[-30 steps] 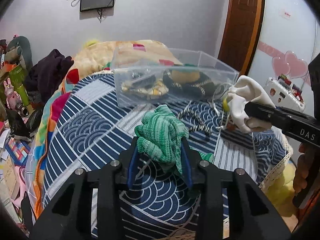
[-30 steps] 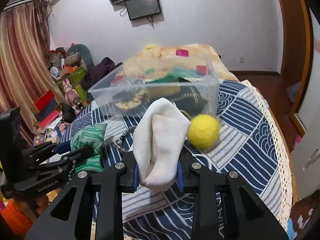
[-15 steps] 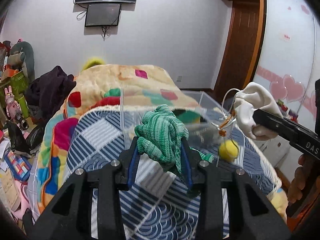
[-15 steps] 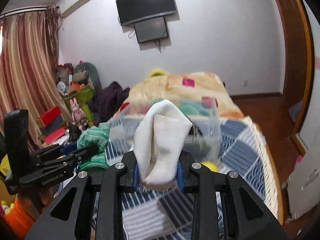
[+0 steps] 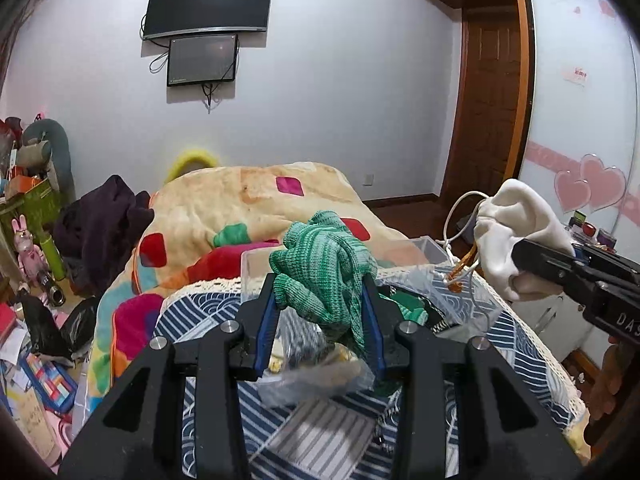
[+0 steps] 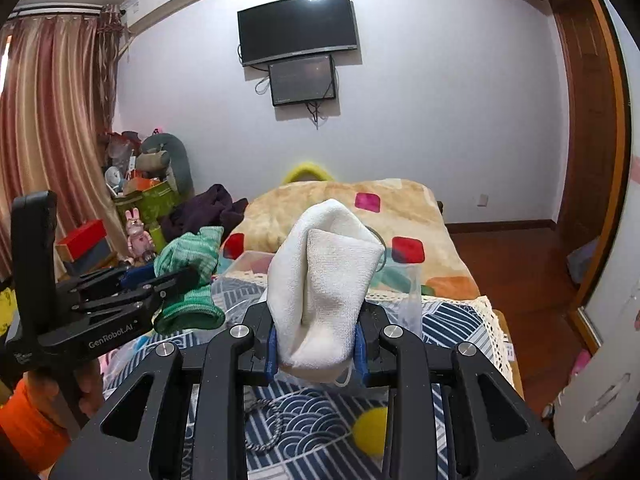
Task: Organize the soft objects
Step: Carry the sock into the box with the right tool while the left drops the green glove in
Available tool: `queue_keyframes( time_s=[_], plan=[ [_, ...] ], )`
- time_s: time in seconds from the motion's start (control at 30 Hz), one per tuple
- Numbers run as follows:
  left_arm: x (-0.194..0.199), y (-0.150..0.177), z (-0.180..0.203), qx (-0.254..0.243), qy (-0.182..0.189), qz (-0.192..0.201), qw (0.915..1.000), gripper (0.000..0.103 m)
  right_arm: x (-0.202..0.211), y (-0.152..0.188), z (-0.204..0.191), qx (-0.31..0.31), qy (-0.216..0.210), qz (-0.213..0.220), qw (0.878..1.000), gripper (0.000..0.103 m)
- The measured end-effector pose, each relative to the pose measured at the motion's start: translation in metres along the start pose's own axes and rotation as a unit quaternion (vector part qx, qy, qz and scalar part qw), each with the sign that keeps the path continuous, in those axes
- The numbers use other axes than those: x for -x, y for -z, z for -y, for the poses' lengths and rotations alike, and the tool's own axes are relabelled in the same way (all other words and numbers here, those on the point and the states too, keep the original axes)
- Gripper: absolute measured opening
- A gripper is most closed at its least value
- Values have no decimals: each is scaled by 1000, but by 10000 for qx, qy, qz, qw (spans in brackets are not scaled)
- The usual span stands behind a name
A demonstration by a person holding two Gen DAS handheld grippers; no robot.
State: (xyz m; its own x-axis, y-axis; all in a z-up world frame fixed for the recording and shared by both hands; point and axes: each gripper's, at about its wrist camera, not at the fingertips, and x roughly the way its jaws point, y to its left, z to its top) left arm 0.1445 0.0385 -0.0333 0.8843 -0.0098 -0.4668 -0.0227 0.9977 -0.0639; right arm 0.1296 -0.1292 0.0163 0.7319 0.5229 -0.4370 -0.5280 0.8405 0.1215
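Observation:
My left gripper (image 5: 320,300) is shut on a green knitted cloth (image 5: 324,268) and holds it up over the clear plastic bin (image 5: 256,264). It also shows in the right wrist view (image 6: 176,280) with the green cloth (image 6: 188,256). My right gripper (image 6: 316,344) is shut on a white cloth (image 6: 324,288), raised above the bed; in the left wrist view the white cloth (image 5: 516,232) is at the right with a white cord (image 5: 460,216) hanging beside it. The bin's contents are mostly hidden behind the cloths.
A yellow ball (image 6: 370,428) and a braided cord (image 6: 264,424) lie on the blue patterned bedspread (image 6: 320,412). A patchwork blanket (image 5: 248,200) lies beyond the bin. Clutter and toys (image 5: 36,240) stand at the left. A wardrobe (image 5: 580,120) stands at the right.
Both grippers have risen and tilted up with their cloths held; the bin now sits low behind the fingers, and the wall and screens fill the upper view.

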Motion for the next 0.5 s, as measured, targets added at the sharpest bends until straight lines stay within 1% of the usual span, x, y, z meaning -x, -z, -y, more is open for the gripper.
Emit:
queue_keyframes(
  time_s=[0.2,0.33,0.5],
  plan=[
    [-33,0,2,86,30,-274,9996,38,-24,0,11,-13,248,-210,9995,26],
    [-58,3,2,53,-91,-463,9989,38,-42,3,17,-31,305,-427,9986,26],
    [-84,9,4,53,-5,-806,9967,38,-58,7,21,-6,429,-702,9966,26]
  ],
)
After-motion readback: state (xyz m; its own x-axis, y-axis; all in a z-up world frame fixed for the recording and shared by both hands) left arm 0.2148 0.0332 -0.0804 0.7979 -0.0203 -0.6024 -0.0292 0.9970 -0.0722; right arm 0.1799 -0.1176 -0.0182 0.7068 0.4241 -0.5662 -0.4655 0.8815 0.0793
